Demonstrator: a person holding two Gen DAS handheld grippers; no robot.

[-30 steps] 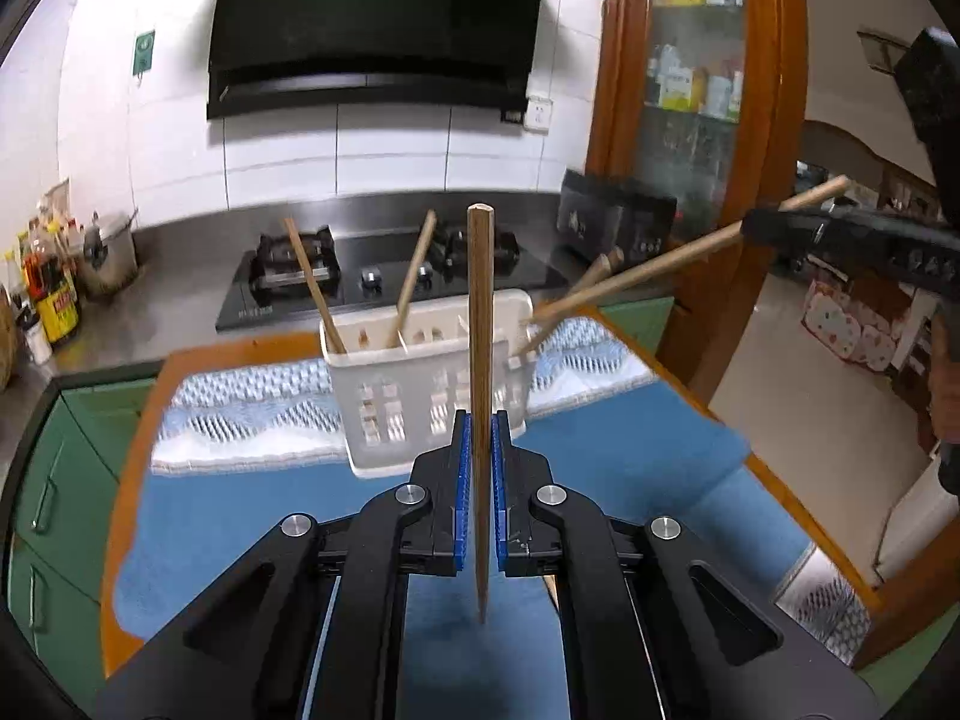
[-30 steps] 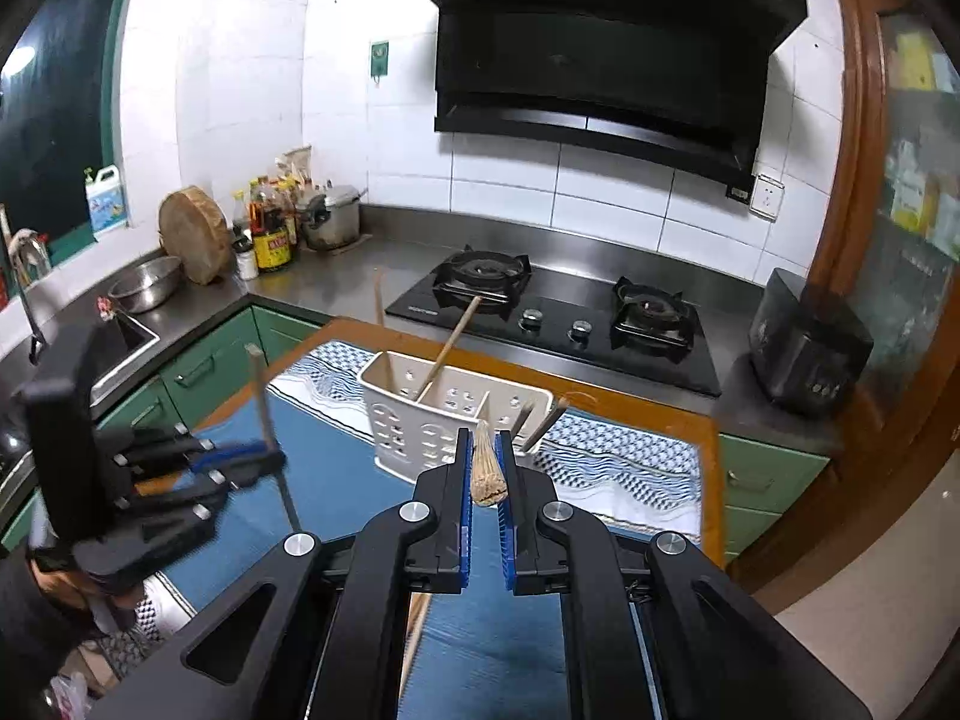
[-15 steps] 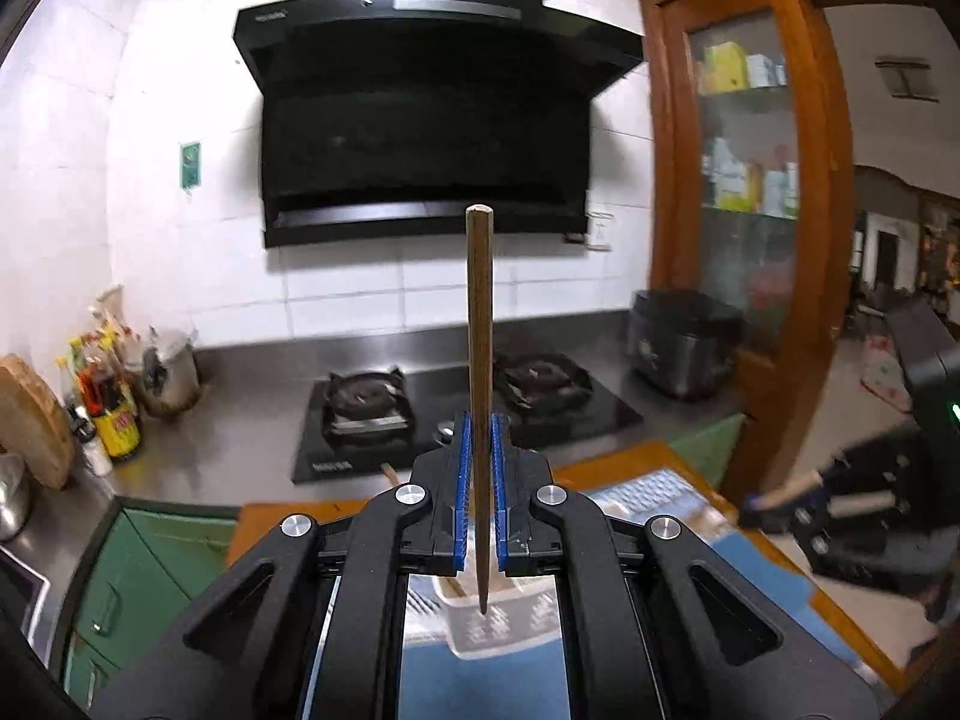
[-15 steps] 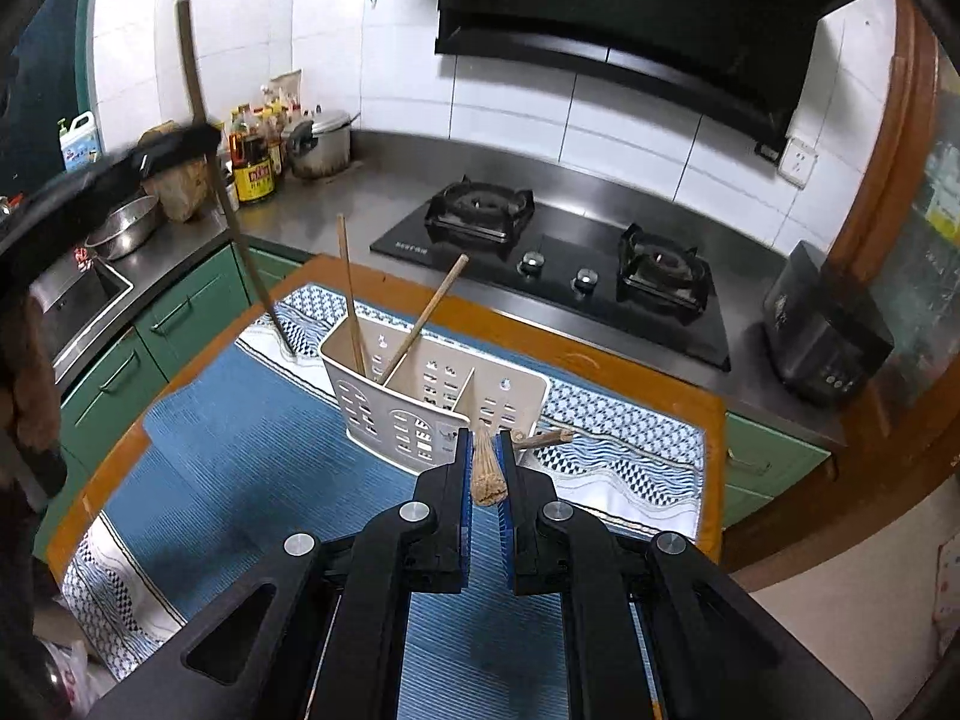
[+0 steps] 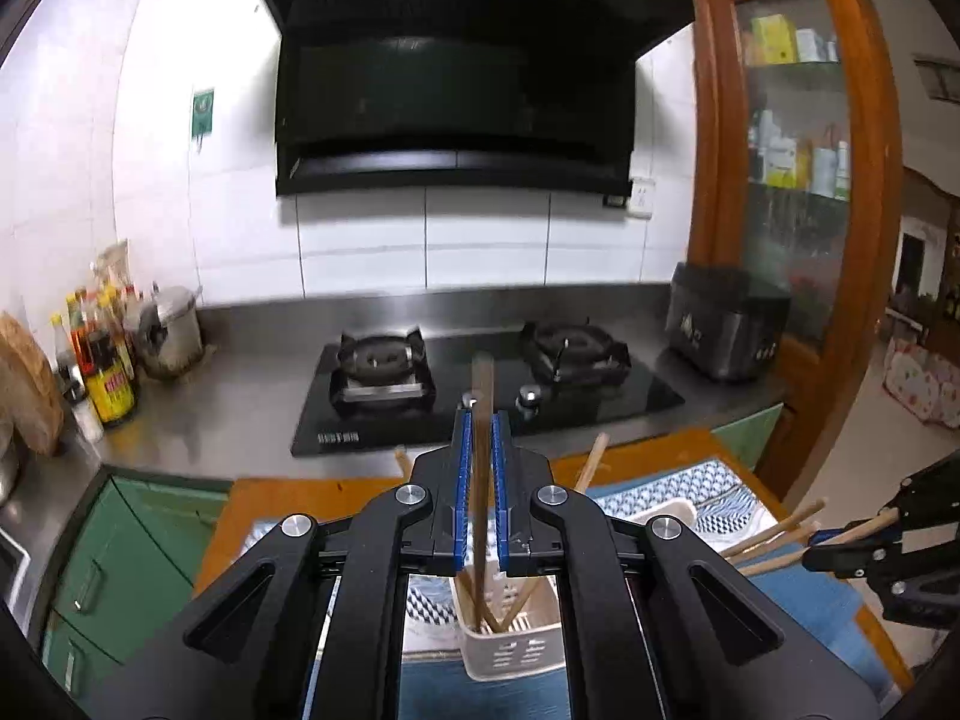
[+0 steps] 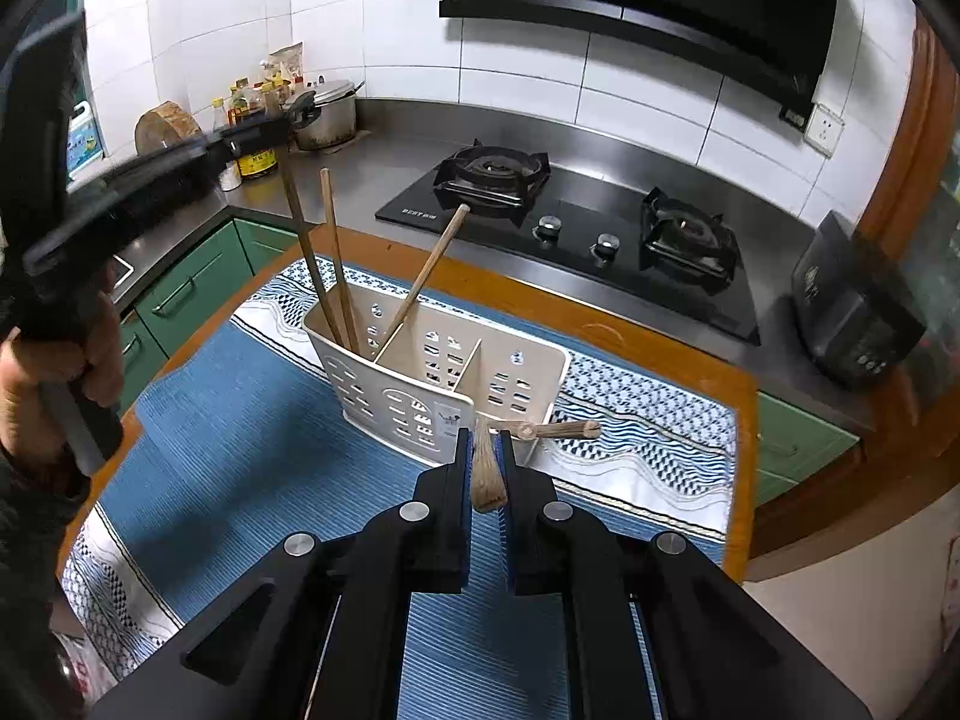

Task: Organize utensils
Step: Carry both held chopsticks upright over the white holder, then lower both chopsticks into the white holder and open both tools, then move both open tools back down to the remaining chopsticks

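Chopstick, left: we pinch a dark chopstick upright in the left gripper, tip in the holder's end compartment, ready to drop.
Chopstick, right: the right gripper fingers clamp a pale chopstick near the other end.
Holder: the white utensil holder stands on the blue mat, dividers sorting the sticks.
Worktop: the wooden worktop carries all.

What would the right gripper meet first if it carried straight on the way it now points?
Probably the near wall of the white utensil holder, just beyond the right gripper and the wooden stick it grips; depth is uncertain.
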